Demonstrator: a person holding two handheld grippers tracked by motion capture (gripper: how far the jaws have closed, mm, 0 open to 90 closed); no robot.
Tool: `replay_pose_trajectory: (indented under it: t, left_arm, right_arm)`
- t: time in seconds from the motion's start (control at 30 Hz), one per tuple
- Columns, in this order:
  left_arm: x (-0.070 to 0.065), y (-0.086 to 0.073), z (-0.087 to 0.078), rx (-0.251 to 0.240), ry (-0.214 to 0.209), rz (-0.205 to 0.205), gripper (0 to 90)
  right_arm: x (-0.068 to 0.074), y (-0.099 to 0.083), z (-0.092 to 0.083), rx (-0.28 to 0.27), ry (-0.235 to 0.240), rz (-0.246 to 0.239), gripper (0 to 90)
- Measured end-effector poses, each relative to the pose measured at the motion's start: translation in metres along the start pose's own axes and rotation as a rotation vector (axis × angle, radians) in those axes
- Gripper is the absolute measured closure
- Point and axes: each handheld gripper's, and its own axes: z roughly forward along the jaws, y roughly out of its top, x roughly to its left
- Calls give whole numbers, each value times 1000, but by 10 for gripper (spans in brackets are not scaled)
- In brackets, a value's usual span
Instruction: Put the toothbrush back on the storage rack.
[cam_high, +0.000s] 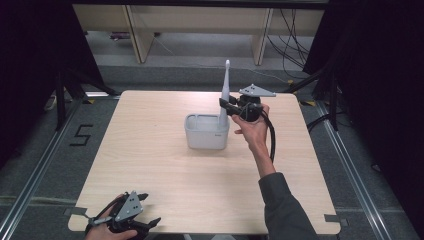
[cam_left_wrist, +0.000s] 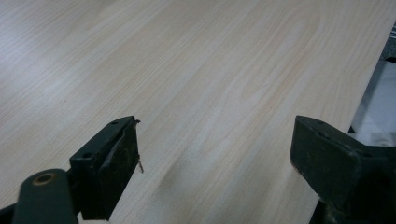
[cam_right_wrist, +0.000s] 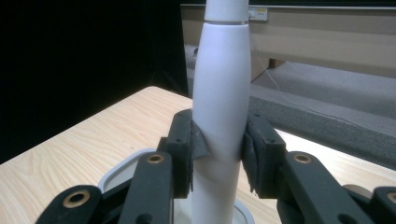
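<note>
A white electric toothbrush (cam_high: 224, 95) stands upright, its lower end inside a pale grey rectangular holder (cam_high: 206, 132) at the middle of the table. My right gripper (cam_high: 226, 105) is shut on the toothbrush's handle from the right. In the right gripper view the two black pads (cam_right_wrist: 187, 154) press both sides of the white toothbrush handle (cam_right_wrist: 219, 116), and the holder's rim (cam_right_wrist: 116, 172) shows below. My left gripper (cam_high: 148, 208) rests at the table's front left corner, open, with bare wood between its jaws (cam_left_wrist: 215, 149).
The light wood table (cam_high: 150, 165) has open room to the left and in front of the holder. Its front edge runs just beside the left gripper. Dark floor, cables (cam_high: 292, 40) and wooden furniture legs (cam_high: 137, 35) lie beyond the far edge.
</note>
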Motion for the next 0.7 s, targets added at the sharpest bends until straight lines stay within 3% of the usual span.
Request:
replay_pose_trajectory:
  t: [0.1,0.23,0.37,0.43,0.7]
  left_arm:
    - [0,0,0,-4,10,0,149]
    - [0,0,0,-3,9,-1,149]
    - [0,0,0,-2,8,0,149]
    - [0,0,0,-4,9,-1,149]
    - [0,0,0,-3,8,1,149]
  right_arm:
    - [-3,-2,6,3,-7,-18,665]
    - [-5,-5,9,12,-25,-5,665]
    - [-7,-8,13,14,-27,-25,665]
    - [-5,-10,14,22,-23,-4,665]
    - [-6,-20,18,33,-26,-19,664]
